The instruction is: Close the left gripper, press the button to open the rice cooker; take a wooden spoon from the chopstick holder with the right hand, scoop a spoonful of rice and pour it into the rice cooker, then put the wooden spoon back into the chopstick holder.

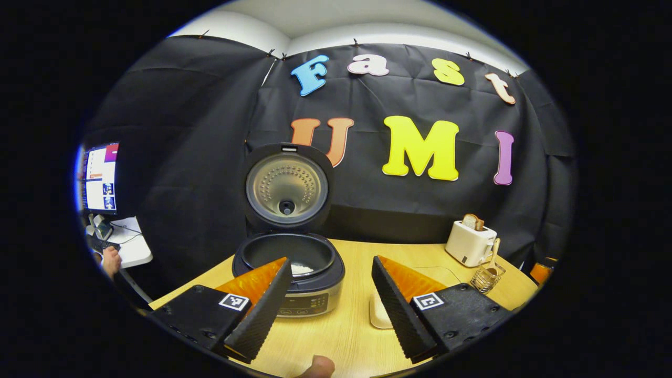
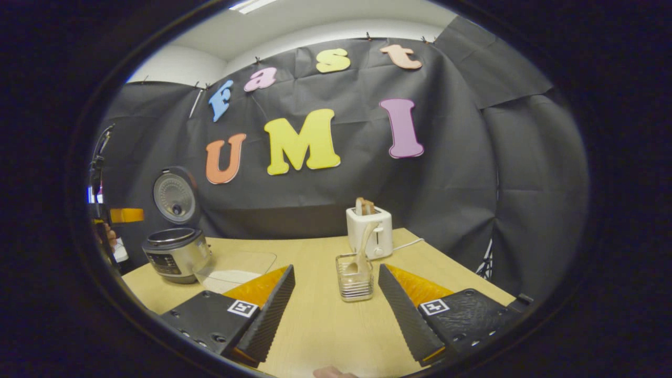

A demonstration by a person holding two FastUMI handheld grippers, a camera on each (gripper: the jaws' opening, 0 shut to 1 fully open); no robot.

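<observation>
The rice cooker [image 1: 294, 294] stands open just ahead in the left gripper view, its lid [image 1: 286, 189] upright, with a little white rice [image 1: 302, 269] in the dark pot. My left gripper [image 1: 331, 261] is open, its fingers spread in front of the cooker and holding nothing. To the right, the wire chopstick holder [image 1: 487, 279] holds the wooden spoon [image 1: 494, 252]. In the right gripper view, the holder [image 2: 356, 283] with the spoon [image 2: 363, 249] stands just beyond my open, empty right gripper [image 2: 336, 269]. The cooker [image 2: 176, 253] sits far left.
A white toaster [image 2: 369, 231] with bread stands behind the holder, near the wall. A shallow clear tray [image 2: 236, 270] lies on the wooden table [image 2: 315, 325] between cooker and holder. A monitor [image 1: 100, 178] and a person's hand [image 1: 111, 260] are off the table's left side.
</observation>
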